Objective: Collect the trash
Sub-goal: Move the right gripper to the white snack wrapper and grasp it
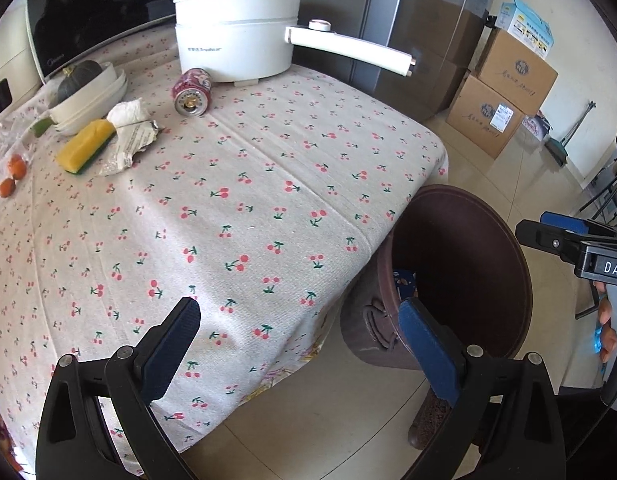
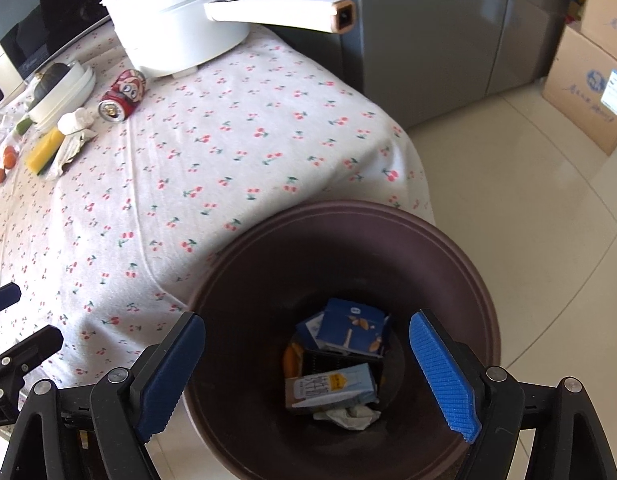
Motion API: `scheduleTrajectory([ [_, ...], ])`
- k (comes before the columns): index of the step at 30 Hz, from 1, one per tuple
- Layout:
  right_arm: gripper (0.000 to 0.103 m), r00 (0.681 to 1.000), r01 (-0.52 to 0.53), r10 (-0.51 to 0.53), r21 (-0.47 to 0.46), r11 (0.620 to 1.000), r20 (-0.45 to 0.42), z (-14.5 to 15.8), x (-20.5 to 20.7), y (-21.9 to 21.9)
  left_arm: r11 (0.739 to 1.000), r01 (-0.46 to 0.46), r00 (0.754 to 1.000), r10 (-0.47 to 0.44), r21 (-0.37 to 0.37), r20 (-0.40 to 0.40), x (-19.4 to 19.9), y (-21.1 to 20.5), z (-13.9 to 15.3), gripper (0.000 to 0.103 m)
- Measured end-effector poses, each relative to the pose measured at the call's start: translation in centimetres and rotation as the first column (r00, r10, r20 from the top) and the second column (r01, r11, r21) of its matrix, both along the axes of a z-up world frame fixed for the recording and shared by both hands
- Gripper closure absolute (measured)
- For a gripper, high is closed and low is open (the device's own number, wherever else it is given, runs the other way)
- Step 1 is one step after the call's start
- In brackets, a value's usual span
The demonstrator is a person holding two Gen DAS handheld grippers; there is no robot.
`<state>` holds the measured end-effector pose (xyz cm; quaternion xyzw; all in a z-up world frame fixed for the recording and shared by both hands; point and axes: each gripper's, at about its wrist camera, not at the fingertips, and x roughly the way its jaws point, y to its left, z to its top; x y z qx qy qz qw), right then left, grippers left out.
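Brown trash bin (image 2: 460, 264) sits against the table's (image 1: 268, 168) draped corner — right gripper (image 2: 308, 376) spread wide above its rim, left gripper (image 1: 300, 344) spread over the cloth edge, both empty.

The tablecloth (image 1: 244, 184) is matt woven cloth printed with cherries. On it, the pot (image 1: 236, 32) looks like smooth, slightly glossy white plastic; just in front of the pot lies a shiny metal can (image 1: 191, 91). Beside the cloth's corner, the trash bin (image 2: 448, 248) is matt brown plastic holding glossy printed cartons (image 2: 350, 330) and crumpled paper (image 2: 350, 414). Floor tiles (image 2: 528, 208) gleam
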<state>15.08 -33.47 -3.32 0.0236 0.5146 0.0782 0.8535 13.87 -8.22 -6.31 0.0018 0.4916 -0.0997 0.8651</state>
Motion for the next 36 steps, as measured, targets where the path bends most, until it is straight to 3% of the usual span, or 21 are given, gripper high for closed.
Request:
scheduleTrajectory([
  [12,0.014,0.995,-0.091,0.09,0.008,0.996,0.037,1.5,1.1,6.7,0.986,-0.163,0.986,0.164,-0.04,0.03,-0.2,7.3,1.7,0.002],
  [29,0.014,0.978,-0.2,0.2,-0.008,0.98,0.058,0.8,4.3,18.1,0.916,-0.401,0.915,0.401,-0.016,0.045,-2.4,19.3,1.7,0.001],
  [36,0.013,0.985,-0.169,0.168,0.024,0.985,0.038,-1.3,7.4,23.0,0.888,-0.46,0.886,0.457,0.026,0.076,-2.3,23.2,1.0,0.001],
])
